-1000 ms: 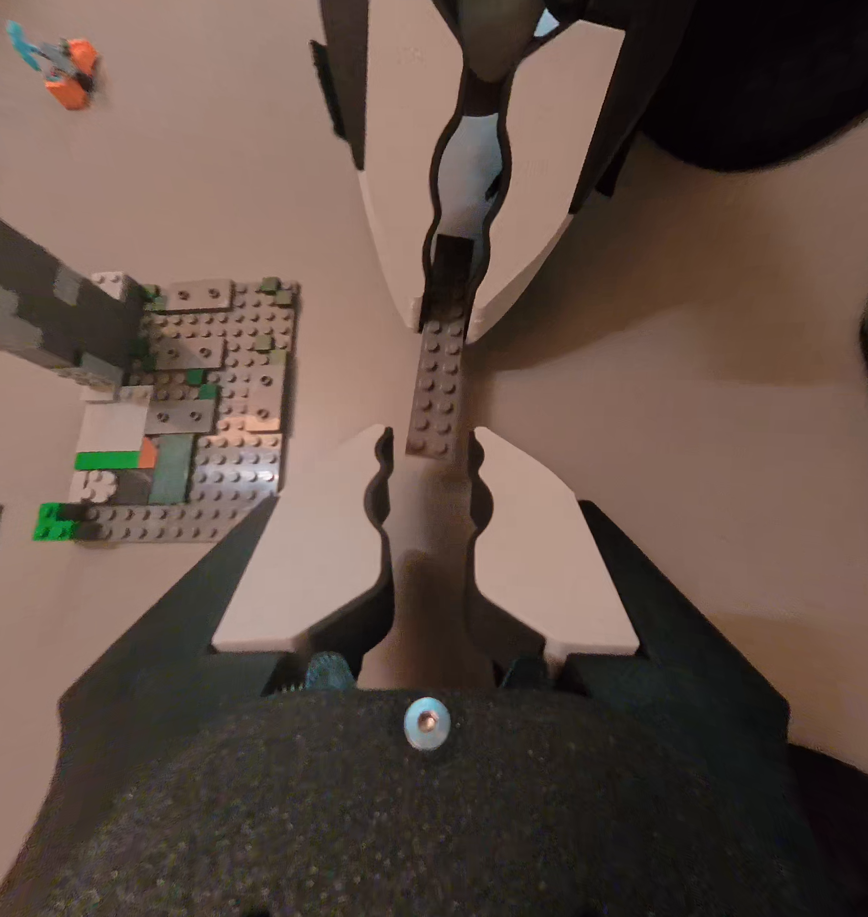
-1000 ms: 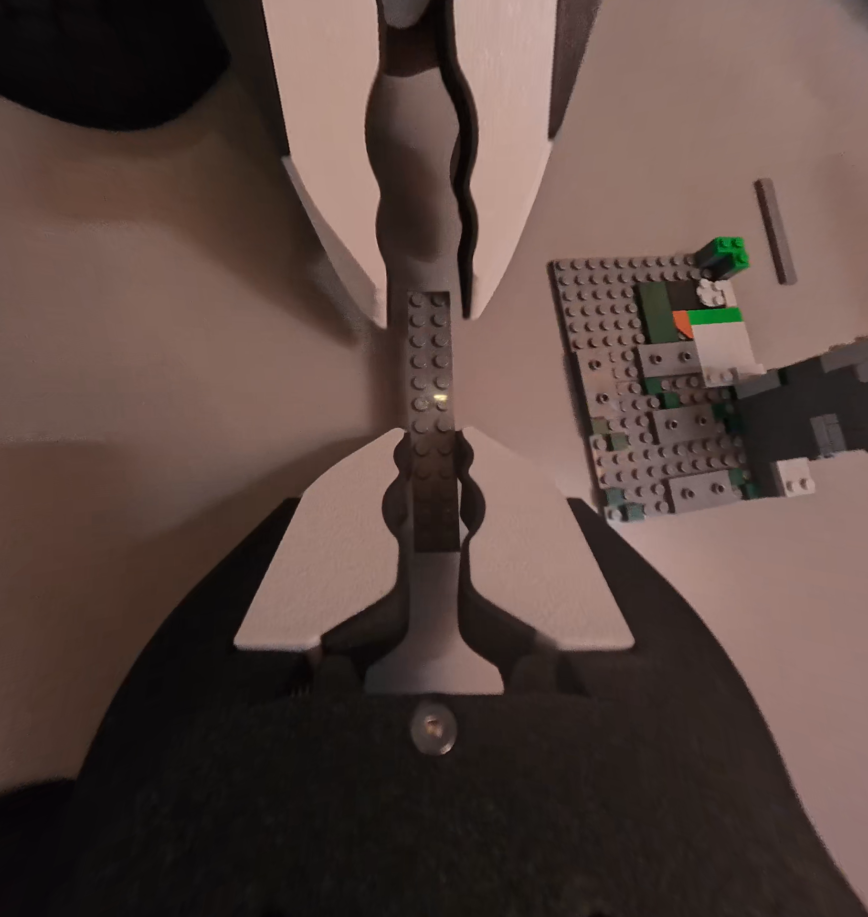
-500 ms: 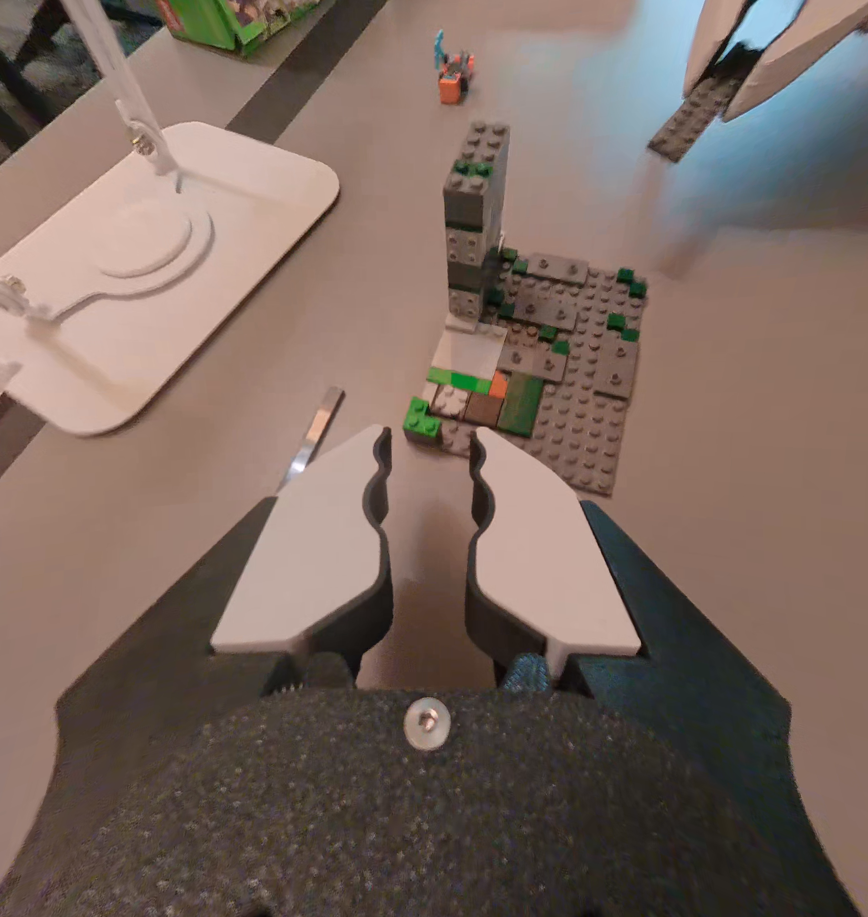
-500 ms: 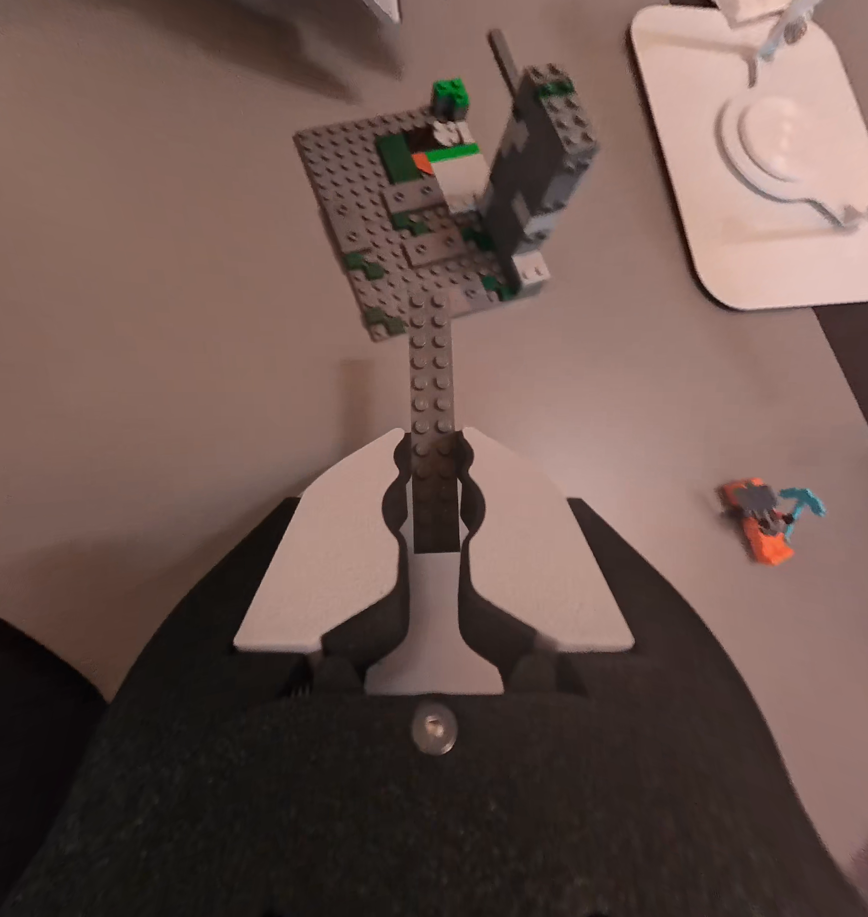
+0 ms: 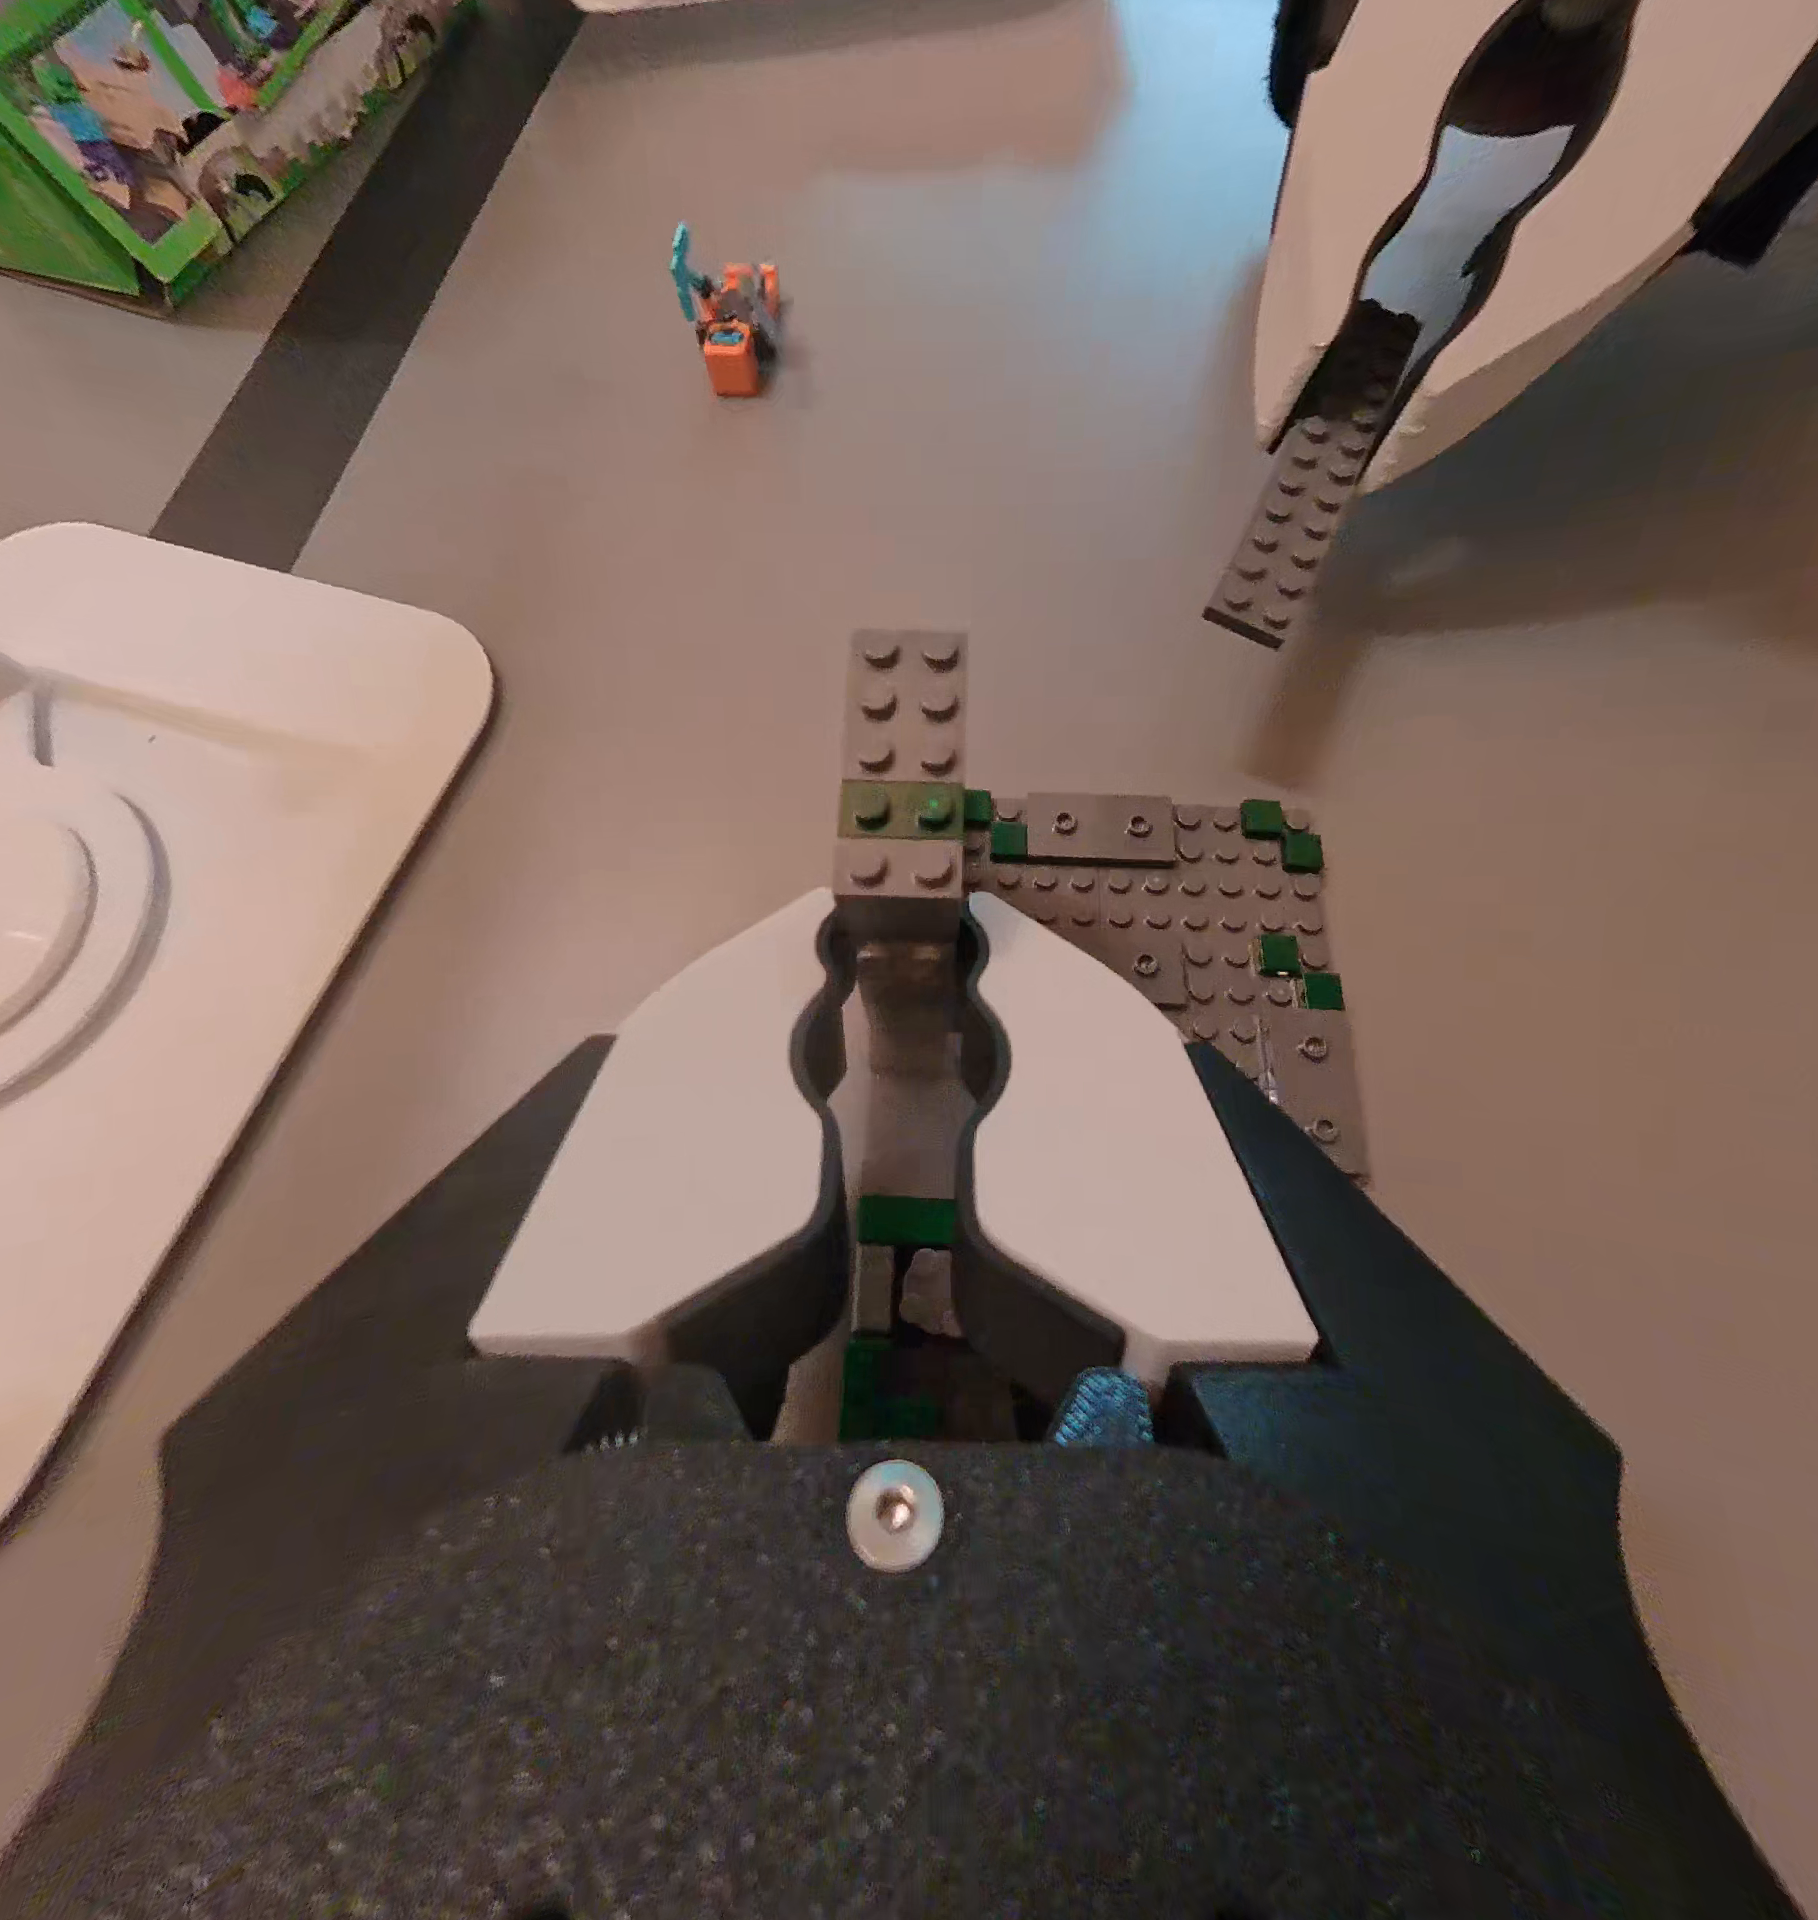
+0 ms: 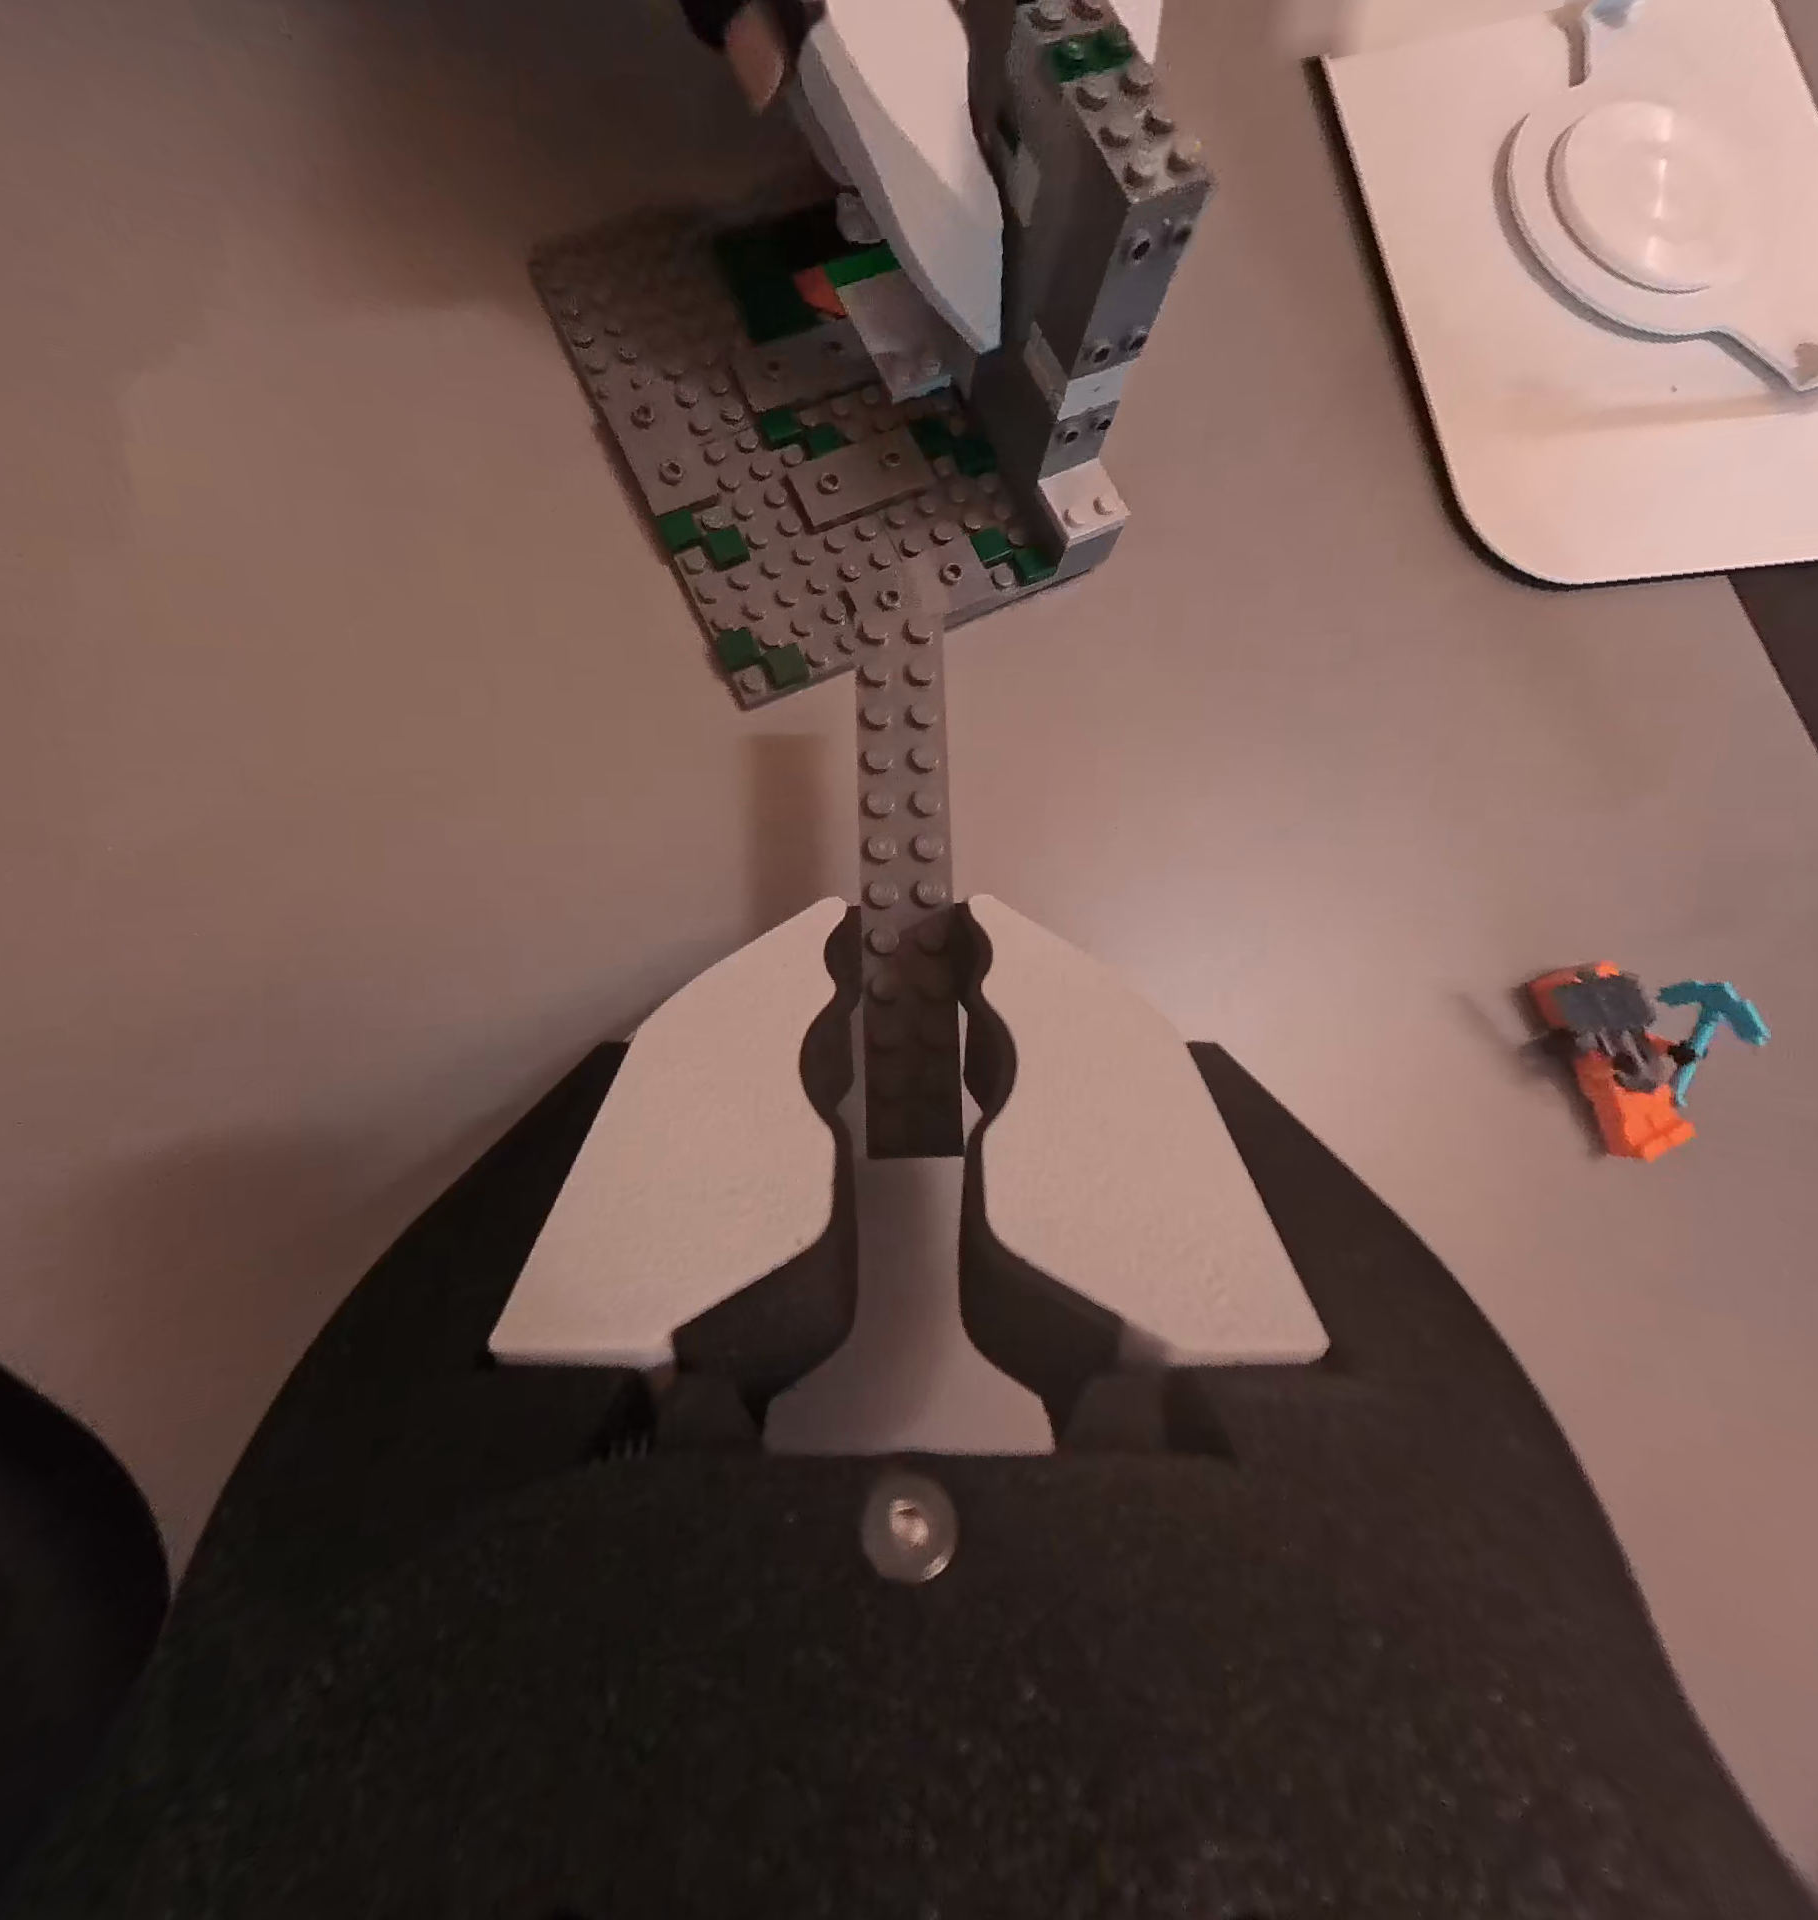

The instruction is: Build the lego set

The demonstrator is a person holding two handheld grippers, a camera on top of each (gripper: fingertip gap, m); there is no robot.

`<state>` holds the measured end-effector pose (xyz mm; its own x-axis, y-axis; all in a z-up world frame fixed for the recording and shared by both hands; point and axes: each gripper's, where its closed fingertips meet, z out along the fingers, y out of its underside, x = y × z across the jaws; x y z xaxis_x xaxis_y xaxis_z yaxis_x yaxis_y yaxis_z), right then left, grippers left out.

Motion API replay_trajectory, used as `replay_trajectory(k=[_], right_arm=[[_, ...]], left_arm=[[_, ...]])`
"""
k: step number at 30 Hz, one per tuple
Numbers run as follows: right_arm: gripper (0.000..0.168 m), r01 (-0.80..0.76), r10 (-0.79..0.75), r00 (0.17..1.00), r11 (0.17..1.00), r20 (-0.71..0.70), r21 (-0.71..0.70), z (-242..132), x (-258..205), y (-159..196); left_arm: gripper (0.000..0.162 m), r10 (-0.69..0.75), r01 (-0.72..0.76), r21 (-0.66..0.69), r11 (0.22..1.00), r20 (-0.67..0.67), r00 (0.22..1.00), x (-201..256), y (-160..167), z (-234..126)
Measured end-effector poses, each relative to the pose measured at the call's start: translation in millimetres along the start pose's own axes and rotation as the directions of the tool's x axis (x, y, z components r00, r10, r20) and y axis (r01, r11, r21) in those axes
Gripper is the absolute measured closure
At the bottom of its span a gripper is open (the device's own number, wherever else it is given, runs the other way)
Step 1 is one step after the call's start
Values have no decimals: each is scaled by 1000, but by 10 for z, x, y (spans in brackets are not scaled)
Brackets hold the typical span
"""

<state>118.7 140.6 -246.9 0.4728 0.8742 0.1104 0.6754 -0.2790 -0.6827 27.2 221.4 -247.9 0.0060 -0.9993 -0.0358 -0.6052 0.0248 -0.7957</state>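
A grey studded baseplate (image 5: 1227,904) with green and grey tiles lies on the table, with a tall grey tower (image 5: 905,717) at its left edge. My left gripper (image 5: 900,914) is shut on the tower, one finger on each side. In the right wrist view the tower (image 6: 1102,208) stands on the baseplate (image 6: 676,416) with a white left finger (image 6: 905,208) against it. My right gripper (image 6: 907,904) is shut on a long grey plate (image 6: 905,790), held in the air near the baseplate's edge. The plate (image 5: 1289,520) also shows in the left wrist view.
A white tray (image 5: 209,831) lies left of the build and also shows in the right wrist view (image 6: 1611,468). An orange minifigure with a teal pickaxe (image 5: 733,312) lies beyond the tower. A green box (image 5: 84,156) stands at the far left. One gripper's finger ends stand about 12 cm off the other's.
One second ago my left gripper sat open at the plate's free end. It has since swung to the build and closed on the tower. My right gripper has carried the plate toward the baseplate.
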Motion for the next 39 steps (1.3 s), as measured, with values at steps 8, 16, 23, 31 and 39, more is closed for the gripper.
replay_trajectory(k=[8, 16, 23, 31, 39], right_arm=[[152, 6, -6, 1000, 1000, 16, 8, -119, 2, 1], [152, 51, -49, 997, 998, 57, -46, -18, -77, -86], [152, 94, -82, 989, 991, 120, -95, 250, 20, -189], [152, 130, -105, 975, 984, 196, -119, 649, 277, -249], [138, 151, -129, 977, 981, 172, -120, 707, 367, -254]], left_arm=[[145, 49, -49, 9, 999, -92, 995, 787, -75, -222], [145, 61, -64, -27, 998, -106, 993, 1167, 114, -162], [118, 37, -32, 41, 999, -118, 992, 1133, -20, -376], [130, -85, 80, 44, 996, 142, 986, 329, 202, -812], [128, -91, 120, -109, 987, 235, 968, -433, 665, -768]])
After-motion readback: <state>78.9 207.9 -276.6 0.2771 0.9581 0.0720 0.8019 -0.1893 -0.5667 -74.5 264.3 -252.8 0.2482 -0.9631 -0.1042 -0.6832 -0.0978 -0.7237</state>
